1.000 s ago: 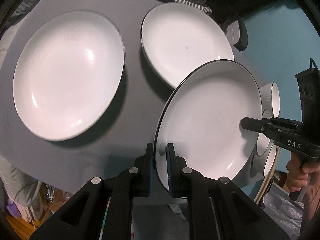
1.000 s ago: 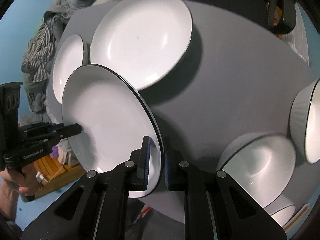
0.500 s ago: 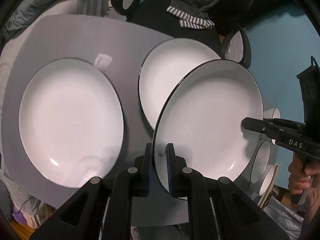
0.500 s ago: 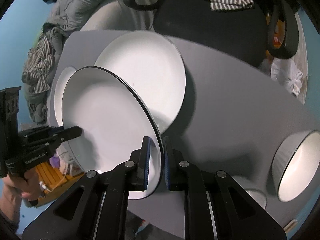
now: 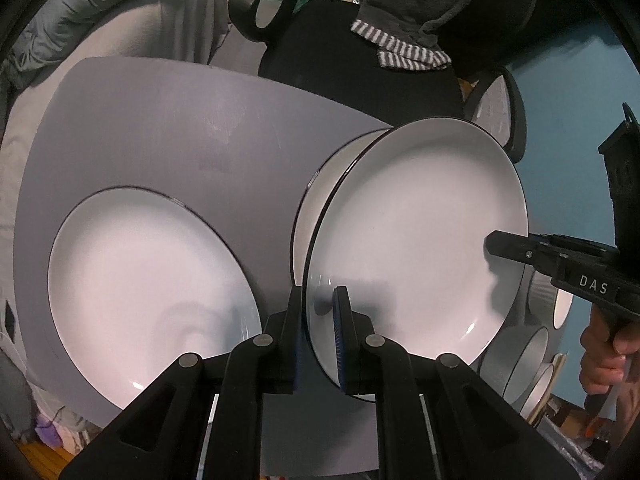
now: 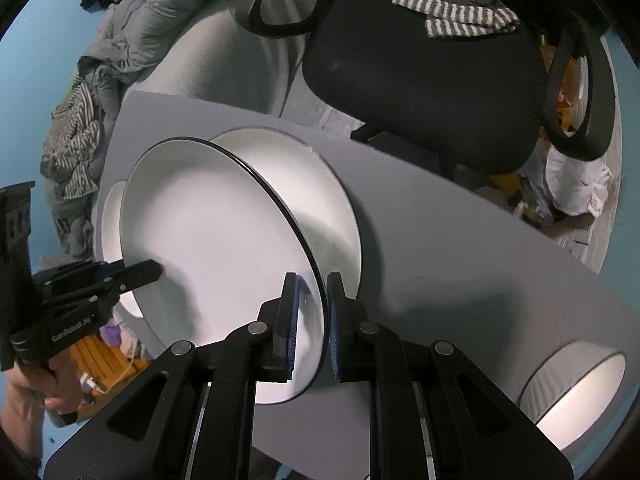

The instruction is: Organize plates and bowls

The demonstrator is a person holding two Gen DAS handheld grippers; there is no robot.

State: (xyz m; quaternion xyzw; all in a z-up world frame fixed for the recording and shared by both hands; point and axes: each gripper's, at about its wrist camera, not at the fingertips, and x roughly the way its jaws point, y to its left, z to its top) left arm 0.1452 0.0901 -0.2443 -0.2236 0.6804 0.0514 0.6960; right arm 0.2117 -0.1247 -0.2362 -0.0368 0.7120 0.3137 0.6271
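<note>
Both grippers carry one white black-rimmed plate (image 5: 416, 240) between them, clear of the table (image 5: 168, 128). Left gripper (image 5: 318, 334) is pinched nearly closed on the plate's rim at its near edge; right gripper (image 6: 310, 326) is likewise clamped on the opposite rim, blue pads on either side of the edge, no visible gap. Each gripper shows in the other's view, biting the far side of the rim. The carried plate is tilted and hangs over a second plate (image 6: 320, 200) that lies flat near the table's far edge, covering most of it from the left wrist view; whether the two touch I can't tell, looks apart. A third plate (image 5: 148, 292) lies flat toward the table's left side, unstacked. Bowls: one ribbed bowl (image 6: 576, 396) sits at the table's right end, more bowls (image 5: 528, 364) bunched at the same end in the left wrist view, count unclear and can't say if they're nested. Progress read: early-to-mid. Plate stacking is in hand, first plate about lined up over the base plate but not set down. Left to do: lower and release it, add the third plate, then gather the bowls. Both grips are on a thin rim only, so an uneven release could tip the plate.
</note>
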